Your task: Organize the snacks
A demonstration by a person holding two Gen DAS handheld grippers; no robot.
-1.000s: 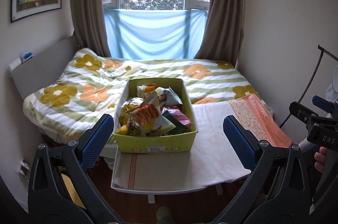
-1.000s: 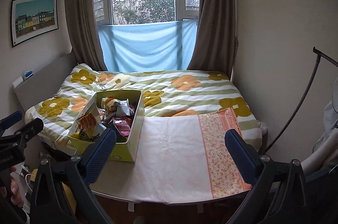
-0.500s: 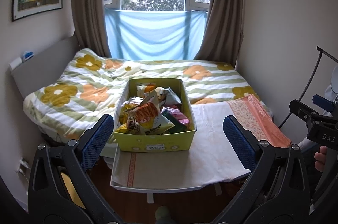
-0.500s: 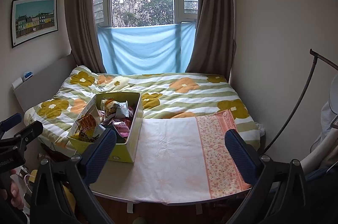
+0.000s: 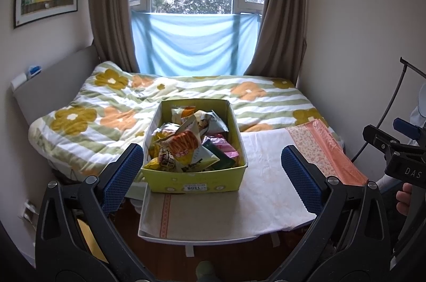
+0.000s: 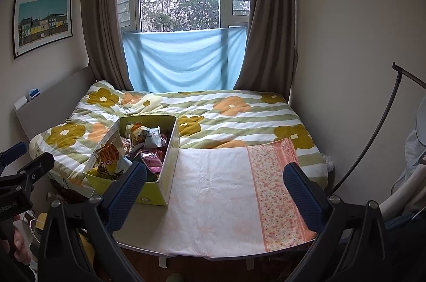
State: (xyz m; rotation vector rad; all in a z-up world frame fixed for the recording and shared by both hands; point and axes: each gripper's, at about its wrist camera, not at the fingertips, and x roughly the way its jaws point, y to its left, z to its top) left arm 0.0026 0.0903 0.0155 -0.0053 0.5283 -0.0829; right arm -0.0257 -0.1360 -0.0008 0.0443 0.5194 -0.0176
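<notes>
A yellow-green cardboard box [image 5: 197, 179] stands on the left part of a small cloth-covered table [image 5: 266, 202]. It is heaped with several snack packets [image 5: 183, 146], orange, yellow, green and pink. The box also shows in the right wrist view [image 6: 167, 167], at the table's left end. My left gripper [image 5: 211, 173] is open and empty, held back from the table, facing the box. My right gripper [image 6: 214, 191] is open and empty, held back over the table's near edge, to the right of the box.
The table's white and pink floral cloth [image 6: 226, 197] lies to the right of the box. A bed with a flowered duvet [image 6: 226, 117] lies behind the table. Walls stand close on both sides. A black curved stand [image 6: 372, 138] rises at the right.
Both views have shifted slightly, with the box and table a little lower in the frames. Both grippers stay open and empty.
</notes>
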